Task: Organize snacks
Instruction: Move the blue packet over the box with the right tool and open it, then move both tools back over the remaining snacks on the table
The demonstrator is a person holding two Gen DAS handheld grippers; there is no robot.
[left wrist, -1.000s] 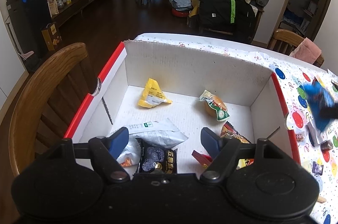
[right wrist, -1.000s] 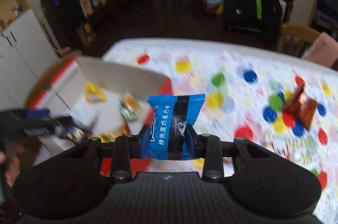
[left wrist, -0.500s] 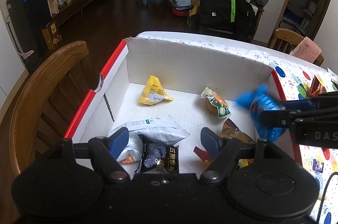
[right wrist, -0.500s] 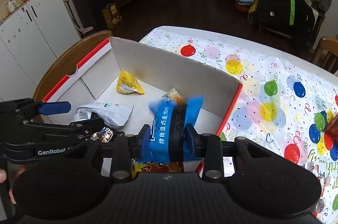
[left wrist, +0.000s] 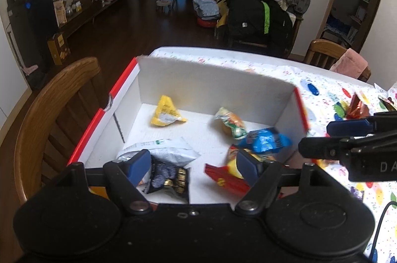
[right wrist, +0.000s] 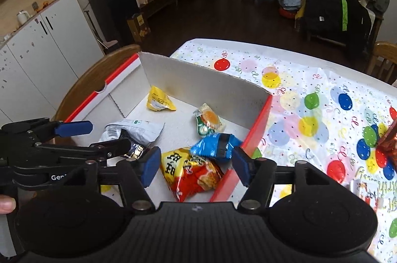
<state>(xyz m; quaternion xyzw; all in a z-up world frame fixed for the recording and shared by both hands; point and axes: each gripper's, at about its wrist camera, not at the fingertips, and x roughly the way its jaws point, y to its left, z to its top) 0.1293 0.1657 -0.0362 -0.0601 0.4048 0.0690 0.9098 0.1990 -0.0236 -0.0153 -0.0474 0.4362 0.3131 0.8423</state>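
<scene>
A white cardboard box [left wrist: 211,86] [right wrist: 203,84] with red rims sits at the table's left end and holds several snack packets. The blue packet [right wrist: 214,145] [left wrist: 264,140] lies loose inside, near the right wall, on a red and yellow bag [right wrist: 191,172] [left wrist: 228,176]. My right gripper [right wrist: 196,166] is open above that corner with nothing between its fingers. My left gripper [left wrist: 193,165] hangs open over the box's near side, above a black packet [left wrist: 171,180] and a white bag [left wrist: 161,150]. A yellow packet [left wrist: 166,114] and a green and orange one [left wrist: 232,125] lie farther back.
A wooden chair [left wrist: 49,114] stands against the box's left side. The balloon-print tablecloth [right wrist: 322,99] stretches right, with a brown-red wrapped snack [right wrist: 389,141] and other small packets near the right edge. Another chair with a pink cloth [left wrist: 347,62] is at the far side.
My right gripper carried the blue packet from over the table to the box, then opened; the packet now lies inside. My left gripper stayed open over the box.
</scene>
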